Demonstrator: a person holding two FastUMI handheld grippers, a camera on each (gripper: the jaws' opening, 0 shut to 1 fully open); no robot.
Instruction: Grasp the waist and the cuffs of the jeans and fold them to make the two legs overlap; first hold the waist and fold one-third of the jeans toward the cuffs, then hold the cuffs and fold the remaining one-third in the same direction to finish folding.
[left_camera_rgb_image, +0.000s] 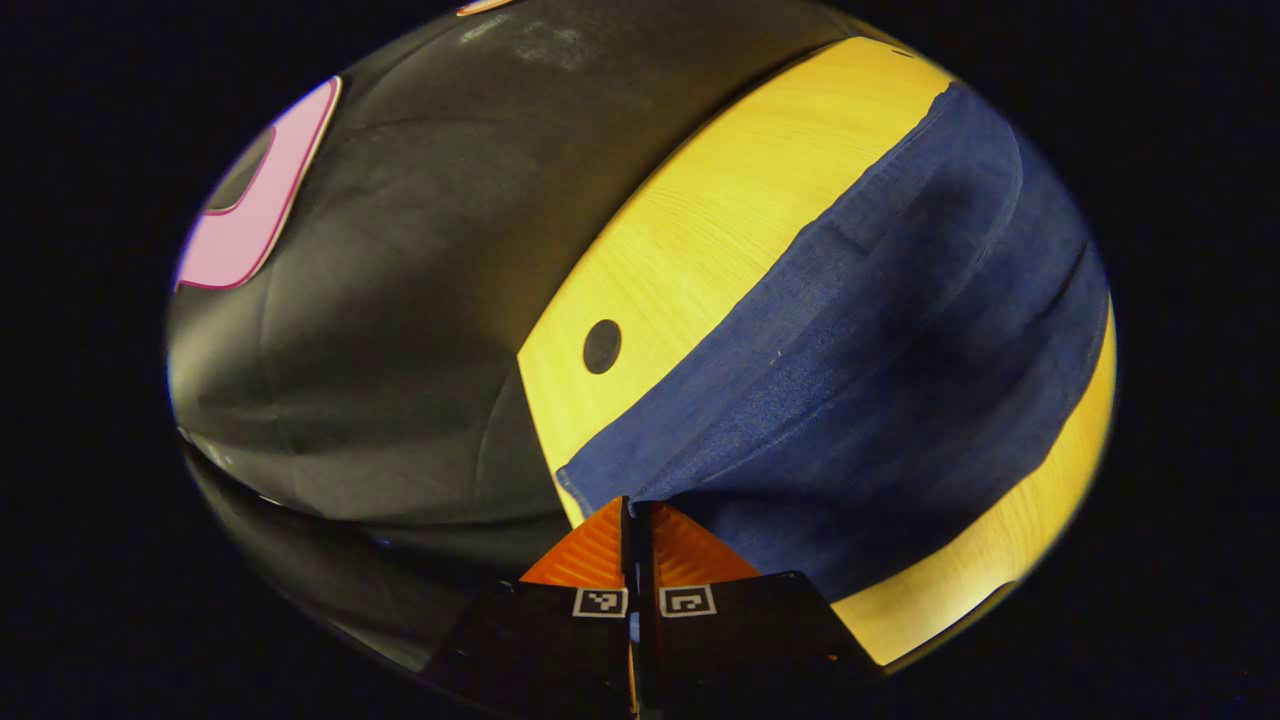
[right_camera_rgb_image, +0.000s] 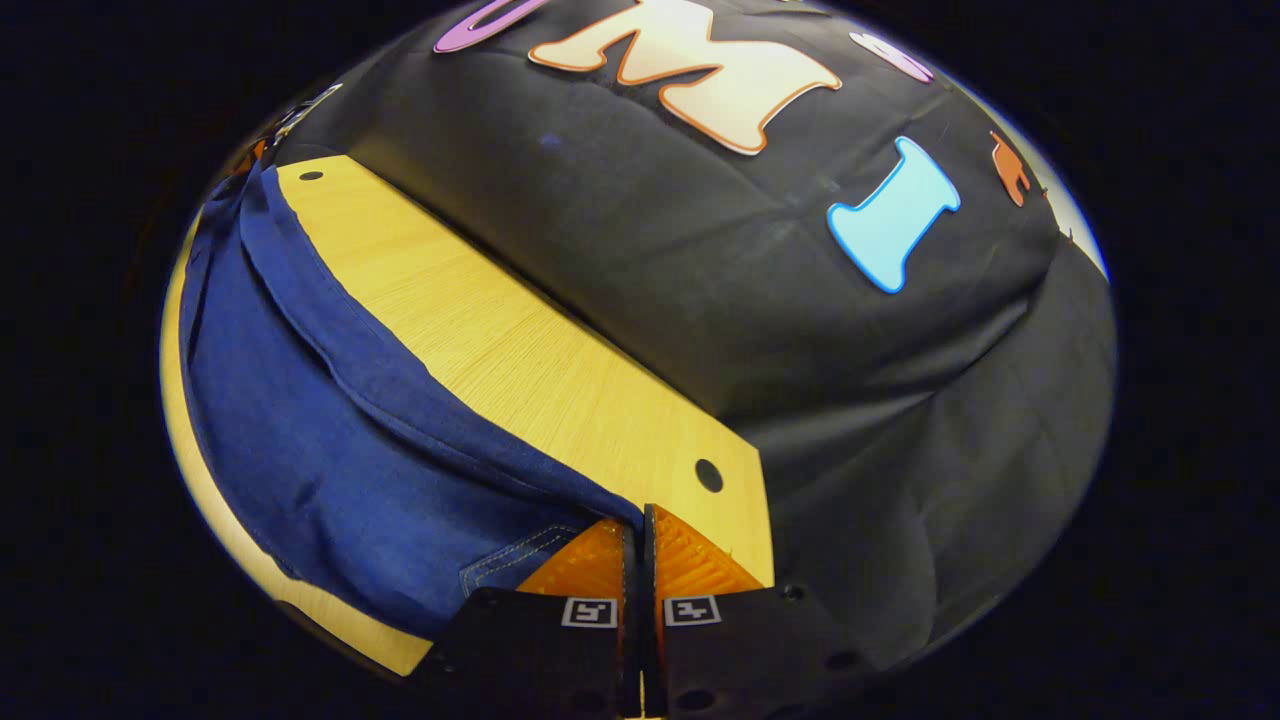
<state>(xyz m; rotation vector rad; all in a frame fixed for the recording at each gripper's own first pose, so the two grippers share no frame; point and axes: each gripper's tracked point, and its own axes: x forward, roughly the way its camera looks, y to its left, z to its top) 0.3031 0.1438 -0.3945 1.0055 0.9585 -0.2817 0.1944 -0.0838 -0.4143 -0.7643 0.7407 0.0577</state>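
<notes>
A staged recording booth rather than a lived-in room: a pale yellow wood-grain tabletop (right_camera_rgb_image: 520, 370) with round drilled holes (right_camera_rgb_image: 708, 475) stands against a draped black cloth wall (right_camera_rgb_image: 900, 420), under bright artificial light.

The jeans (left_camera_rgb_image: 850, 360) lie lengthwise on the table (left_camera_rgb_image: 690, 240), with the booth wall (right_camera_rgb_image: 700, 280) behind it.

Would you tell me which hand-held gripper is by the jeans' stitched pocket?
The right hand-held gripper: a stitched pocket lies beside its fingers; the left one meets plain denim.
</notes>
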